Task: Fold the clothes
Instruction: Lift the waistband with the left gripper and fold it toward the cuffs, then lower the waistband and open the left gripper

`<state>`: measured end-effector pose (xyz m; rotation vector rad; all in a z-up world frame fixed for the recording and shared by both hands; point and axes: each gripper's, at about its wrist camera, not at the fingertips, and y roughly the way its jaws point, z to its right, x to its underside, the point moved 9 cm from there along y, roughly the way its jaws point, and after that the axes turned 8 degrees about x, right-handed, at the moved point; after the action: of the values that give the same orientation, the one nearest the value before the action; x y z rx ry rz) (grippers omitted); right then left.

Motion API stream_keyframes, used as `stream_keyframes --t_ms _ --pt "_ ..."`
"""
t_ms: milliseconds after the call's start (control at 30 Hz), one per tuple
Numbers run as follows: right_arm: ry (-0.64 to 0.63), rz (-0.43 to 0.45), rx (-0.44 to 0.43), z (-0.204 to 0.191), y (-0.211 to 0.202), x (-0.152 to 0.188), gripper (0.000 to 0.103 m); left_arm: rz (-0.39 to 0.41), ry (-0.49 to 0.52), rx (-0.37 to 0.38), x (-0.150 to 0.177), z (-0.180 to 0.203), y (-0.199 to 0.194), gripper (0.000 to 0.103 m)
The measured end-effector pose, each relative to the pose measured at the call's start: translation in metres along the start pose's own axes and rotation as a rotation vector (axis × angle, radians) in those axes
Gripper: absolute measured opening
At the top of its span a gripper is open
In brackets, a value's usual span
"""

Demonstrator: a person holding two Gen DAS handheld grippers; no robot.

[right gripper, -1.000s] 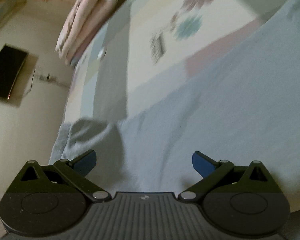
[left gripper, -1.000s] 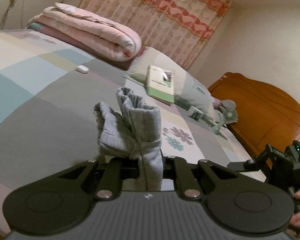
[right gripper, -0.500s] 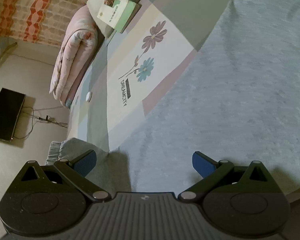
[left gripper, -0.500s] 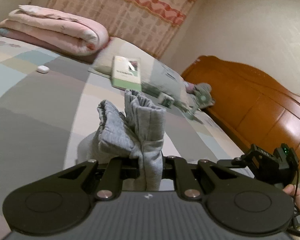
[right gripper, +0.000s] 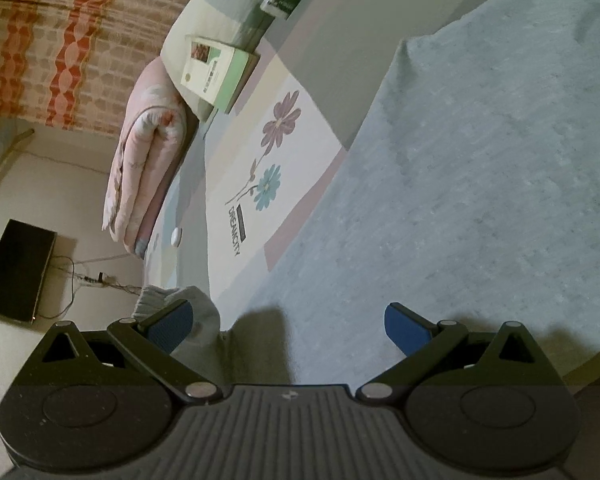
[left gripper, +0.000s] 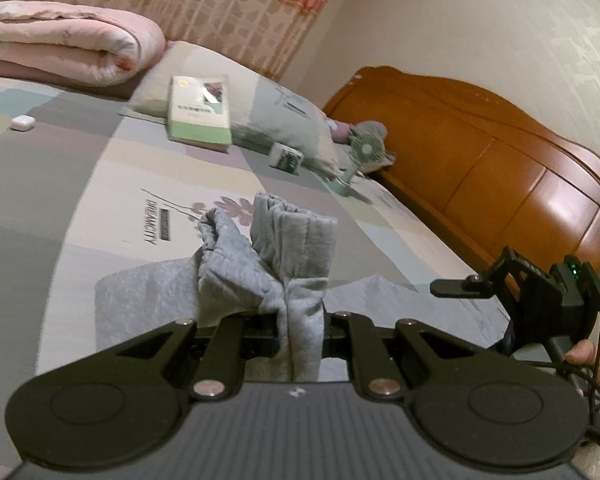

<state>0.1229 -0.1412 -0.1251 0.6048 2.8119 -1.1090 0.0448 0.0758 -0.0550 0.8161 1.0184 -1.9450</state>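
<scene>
A grey knit garment (left gripper: 284, 264) is bunched upright between the jaws of my left gripper (left gripper: 300, 336), which is shut on its ribbed edge. More of that grey cloth (left gripper: 140, 296) lies flat on the bed behind it. In the right wrist view the grey garment (right gripper: 480, 184) spreads wide across the bed. My right gripper (right gripper: 288, 324) hovers open just over it, blue pads (right gripper: 404, 326) apart and nothing between them. The right gripper's body (left gripper: 540, 300) shows at the right of the left wrist view, held by a hand (left gripper: 592, 364).
The bed has a patchwork sheet (left gripper: 100, 184) with a flower print. A green book (left gripper: 198, 110) rests on a pillow (left gripper: 268, 108), with a small box (left gripper: 286, 158) and a handheld fan (left gripper: 364, 152) nearby. A rolled pink quilt (left gripper: 60, 48), a white case (left gripper: 22, 122) and a wooden headboard (left gripper: 480, 152) surround them.
My left gripper, still clamped on the grey cloth, has swung right and lowered toward the bed. My right gripper has steadied over the spread garment and stayed open.
</scene>
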Motion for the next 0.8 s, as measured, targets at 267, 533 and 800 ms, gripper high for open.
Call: stream_keyframes --t_ms 267,533,800 --pt "0.006 0.014 0.000 0.006 -0.005 -0.004 0.103 -0.078 0.055 0.028 0.017 0.019 0.035 0.012" --pt "0.019 0.020 0.004 0.016 -0.008 -0.007 0.103 -0.171 0.121 0.006 0.044 0.024 0.061 0.012" --pt "0.018 0.015 0.005 0.017 -0.007 -0.006 0.103 -0.250 0.094 0.016 0.062 0.018 0.078 0.036"
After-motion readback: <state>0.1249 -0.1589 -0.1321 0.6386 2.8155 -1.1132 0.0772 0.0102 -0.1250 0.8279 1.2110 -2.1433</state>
